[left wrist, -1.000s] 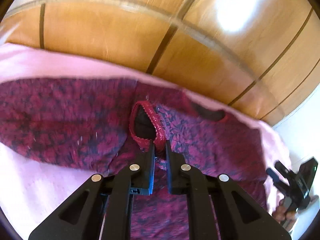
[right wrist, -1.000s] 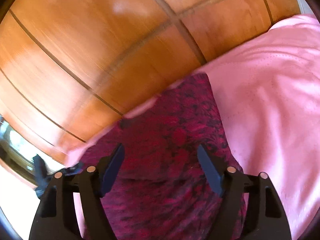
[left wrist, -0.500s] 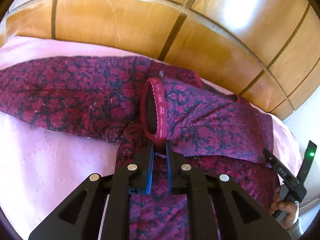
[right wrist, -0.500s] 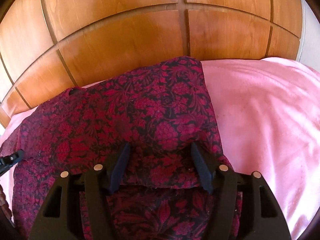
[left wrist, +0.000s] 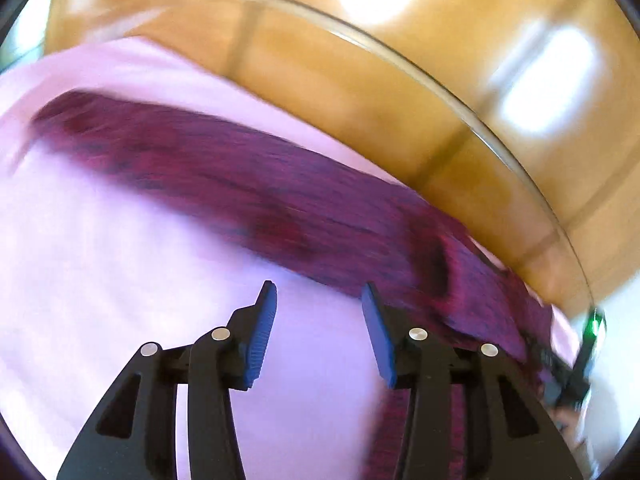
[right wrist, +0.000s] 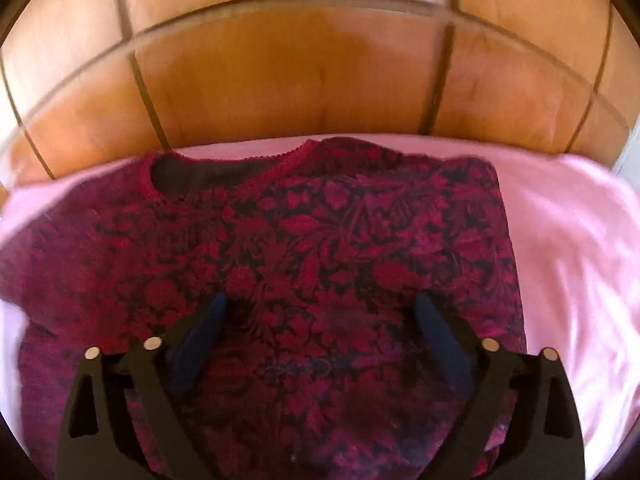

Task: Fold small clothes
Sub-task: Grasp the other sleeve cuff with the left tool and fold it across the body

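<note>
a: what do we see of the left gripper (left wrist: 318, 296)?

b: in the left wrist view its 2 jaws have just been opening. they stand apart with nothing between them, and only the pink sheet (left wrist: 120, 272) shows in the gap. the picture is badly smeared.

a: and the garment?

b: the dark red floral top (left wrist: 256, 188) runs as a long band from about 10 o'clock down to 4 o'clock in that view. its near edge passes just beyond the right-hand fingertip (left wrist: 370, 296) of that gripper. we cannot tell whether the tip touches the cloth.

a: what about the right gripper (right wrist: 320, 304)?

b: its jaws have also just been opening and now stand spread wide. in the right wrist view they hang over the top (right wrist: 320, 248), with patterned cloth showing across the whole gap. the pads do not pinch it.

a: how does the top lie there?

b: flat on the pink sheet (right wrist: 572, 248), with its neckline (right wrist: 200, 178) at about 11 o'clock, close to the wooden headboard (right wrist: 304, 80) that fills the upper half. its right side ends in a straight edge at about 3 o'clock, with bare sheet beyond.

a: anything else?

b: at 4 o'clock in the left wrist view we make out the dark shape of the other gripper (left wrist: 568, 376) with a small green light (left wrist: 596, 322), too blurred to read further.
</note>
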A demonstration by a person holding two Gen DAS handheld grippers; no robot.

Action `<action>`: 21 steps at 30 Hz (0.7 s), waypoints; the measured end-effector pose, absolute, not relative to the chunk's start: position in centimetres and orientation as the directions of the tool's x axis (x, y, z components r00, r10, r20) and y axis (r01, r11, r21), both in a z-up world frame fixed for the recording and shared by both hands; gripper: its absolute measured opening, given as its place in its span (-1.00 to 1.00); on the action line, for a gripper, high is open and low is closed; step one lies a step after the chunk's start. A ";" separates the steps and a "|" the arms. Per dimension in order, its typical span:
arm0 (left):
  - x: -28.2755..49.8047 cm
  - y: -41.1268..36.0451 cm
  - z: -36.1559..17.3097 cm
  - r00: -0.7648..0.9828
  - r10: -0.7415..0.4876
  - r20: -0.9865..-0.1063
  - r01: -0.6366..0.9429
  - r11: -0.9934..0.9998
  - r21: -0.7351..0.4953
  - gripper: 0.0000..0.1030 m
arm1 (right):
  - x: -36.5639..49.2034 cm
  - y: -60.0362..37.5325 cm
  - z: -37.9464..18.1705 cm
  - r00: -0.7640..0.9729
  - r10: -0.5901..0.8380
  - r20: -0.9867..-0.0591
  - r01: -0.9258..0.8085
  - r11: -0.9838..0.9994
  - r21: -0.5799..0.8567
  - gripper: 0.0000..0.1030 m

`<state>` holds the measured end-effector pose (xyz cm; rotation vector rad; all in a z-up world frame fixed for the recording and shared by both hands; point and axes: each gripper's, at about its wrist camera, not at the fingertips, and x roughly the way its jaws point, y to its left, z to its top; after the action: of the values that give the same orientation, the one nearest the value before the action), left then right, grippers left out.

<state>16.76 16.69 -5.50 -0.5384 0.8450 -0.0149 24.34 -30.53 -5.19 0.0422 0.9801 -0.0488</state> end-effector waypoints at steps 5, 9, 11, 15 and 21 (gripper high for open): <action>16.1 26.4 -6.8 0.711 -0.150 -0.687 -0.382 0.737 -0.557 -0.16 | 21.4 -29.7 -2.6 0.622 -0.018 -0.783 0.040 0.999 0.009 0.85; 16.2 33.6 -8.2 0.732 -0.172 -0.660 -0.476 0.564 -0.675 -0.16 | 17.5 -27.4 -2.2 0.632 0.056 -0.773 -0.070 0.997 0.014 0.86; 16.5 36.5 -8.7 0.752 -0.182 -0.634 -0.492 0.485 -0.723 -0.16 | 16.0 -26.6 -2.7 0.623 0.083 -0.777 -0.107 0.994 0.020 0.86; 17.6 39.3 -9.7 0.758 -0.181 -0.627 -0.528 0.394 -0.752 -0.16 | 15.2 -25.2 -4.1 0.606 0.075 -0.792 -0.129 0.992 -0.004 0.86; 20.3 39.8 -9.7 0.736 -0.130 -0.665 -0.566 0.421 -0.709 -0.73 | 16.3 -25.9 -5.3 0.580 0.090 -0.809 -0.093 0.995 0.044 0.90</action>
<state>20.28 39.80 -9.72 -1.1249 0.7262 0.3050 16.26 -25.91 -5.32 -0.0039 0.9455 0.1068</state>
